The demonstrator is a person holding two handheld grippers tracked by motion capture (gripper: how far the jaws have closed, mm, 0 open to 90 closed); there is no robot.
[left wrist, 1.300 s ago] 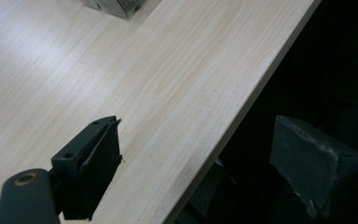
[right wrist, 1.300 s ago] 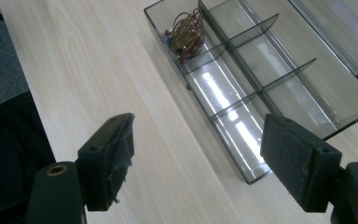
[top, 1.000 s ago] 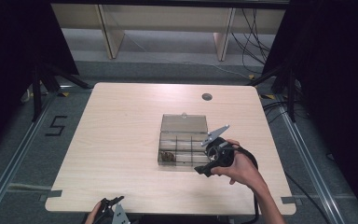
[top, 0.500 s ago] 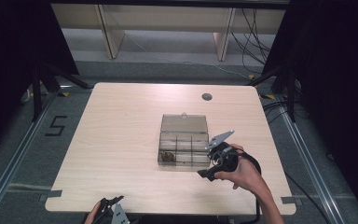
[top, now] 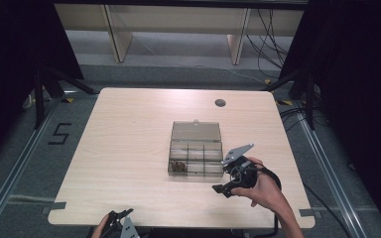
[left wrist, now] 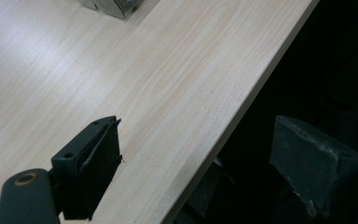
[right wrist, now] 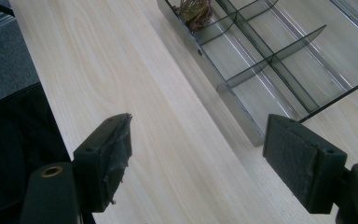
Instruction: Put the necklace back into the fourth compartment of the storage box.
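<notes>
A clear plastic compartment box [top: 196, 159] lies on the wooden table [top: 129, 148], its lid [top: 196, 131] folded open at the back. A brown tangled clump [top: 178, 166] fills its front-left cell; the other cells look bare. My right gripper [top: 224, 180] is held in a hand just right of the box's front corner, open and holding nothing. In the right gripper view the right gripper [right wrist: 200, 158] spans bare wood, with the box [right wrist: 261, 60] and clump [right wrist: 196, 11] ahead. My left gripper [top: 120, 216] stays at the table's front edge. In the left gripper view the left gripper [left wrist: 200, 163] stands open.
A round grey cable grommet [top: 220, 103] sits near the table's far edge. The table's front edge [left wrist: 223, 135] runs between the left jaws, with dark space beyond it. Shelving [top: 178, 20] stands behind the table, and dark curtains hang at both sides.
My right gripper has drawn back from the box's right front corner toward the front edge, slightly to the right. The left gripper has stayed put.
</notes>
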